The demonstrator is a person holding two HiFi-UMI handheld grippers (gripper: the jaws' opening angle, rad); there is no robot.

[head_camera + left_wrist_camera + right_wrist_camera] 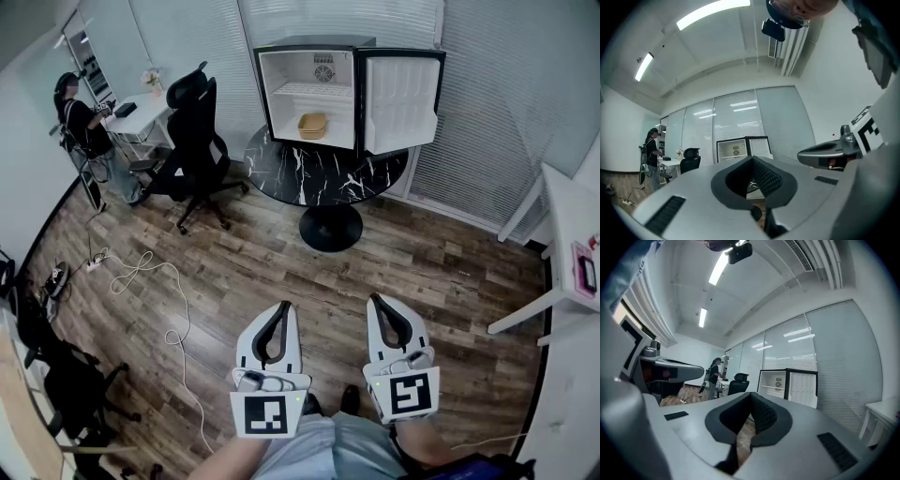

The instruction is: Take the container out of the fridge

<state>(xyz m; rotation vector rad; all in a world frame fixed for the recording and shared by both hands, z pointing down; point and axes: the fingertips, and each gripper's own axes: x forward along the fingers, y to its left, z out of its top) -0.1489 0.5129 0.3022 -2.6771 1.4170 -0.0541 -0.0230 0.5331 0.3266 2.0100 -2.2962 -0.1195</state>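
Sitting far ahead of the closed, empty left tongs [283,307] and right tongs [376,300], the container [312,125] in the fridge [286,70] looks light and rigid, best pinched by its rim.

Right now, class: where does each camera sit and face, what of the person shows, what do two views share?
Head view: on the person's head, facing forward and steeply down at floor and open fridge; left hand-held gripper and right hand-held gripper show.
Left gripper view: on the left hand-held gripper, facing the fridge along its shut jaws.
Right gripper view: on the right hand-held gripper, likewise, jaws shut.
Shared: both gripper views show fridge and office chair.
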